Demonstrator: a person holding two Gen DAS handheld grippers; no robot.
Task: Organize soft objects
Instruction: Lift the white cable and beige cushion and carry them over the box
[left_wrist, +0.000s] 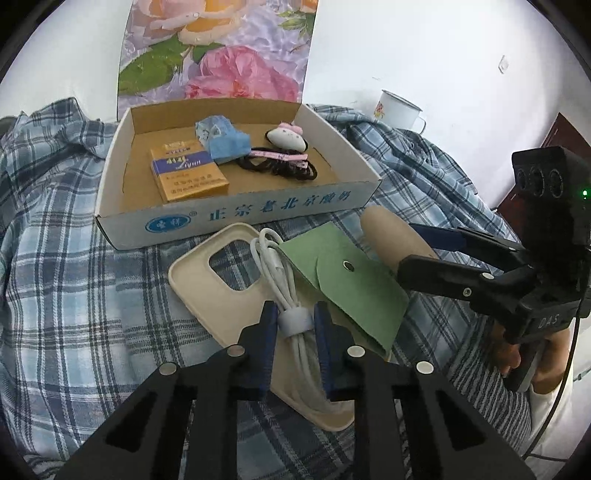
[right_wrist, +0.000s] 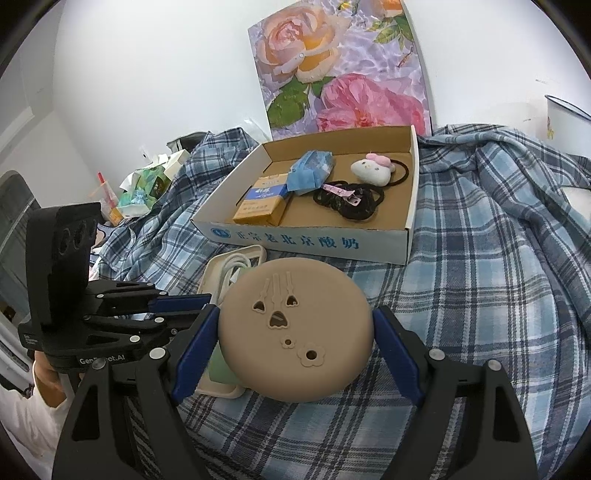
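The bundled white cable (left_wrist: 295, 295) is clamped by the left gripper (left_wrist: 295, 325); the smooth round tan disc (right_wrist: 295, 328) is gripped by the right gripper (right_wrist: 295, 332).

room survey: walls, surface, light

i see a plain white wall (right_wrist: 155, 92) behind the work area, evenly lit with soft daylight and no hard shadows. a floral panel (right_wrist: 343, 66) with pink and orange roses leans upright against it. the working surface is draped in blue plaid cloth (right_wrist: 498, 258), rumpled into folds at the far side. in the left wrist view a dark brown door edge (left_wrist: 565, 136) shows at the far right, and a small clear hook (left_wrist: 503, 65) sits on the wall. in the right wrist view, clutter (right_wrist: 147, 184) of boxes and tissue lies at the left against the wall.
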